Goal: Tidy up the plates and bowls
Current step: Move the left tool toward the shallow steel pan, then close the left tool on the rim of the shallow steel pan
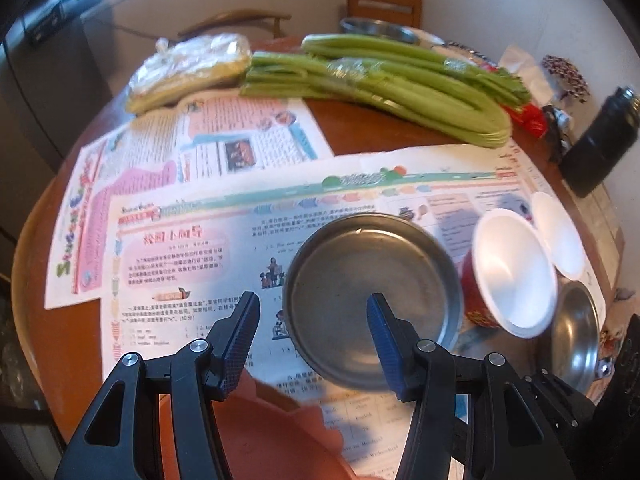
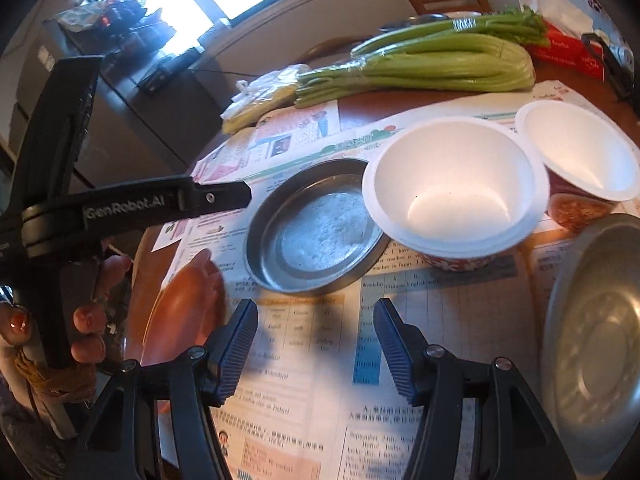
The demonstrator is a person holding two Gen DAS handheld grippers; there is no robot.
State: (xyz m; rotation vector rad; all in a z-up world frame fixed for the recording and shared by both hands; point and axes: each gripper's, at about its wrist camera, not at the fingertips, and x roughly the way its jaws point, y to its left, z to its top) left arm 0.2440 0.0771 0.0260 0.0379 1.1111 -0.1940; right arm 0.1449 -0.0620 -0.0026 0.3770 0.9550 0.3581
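Newspaper-covered round table (image 1: 80,360) below you, both your left gripper (image 1: 314,338) and right gripper (image 2: 316,346) hang part-open and empty, left poised over the steel plate (image 1: 372,300) beside the paper bowls (image 2: 456,184), presumably lining up a rim grab.

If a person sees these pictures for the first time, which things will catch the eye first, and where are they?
First, the long green celery lying across the far side of the round table. Next, two white paper bowls with red outsides, side by side on the newspapers, with a shallow steel plate to their left and another steel plate at the near right.
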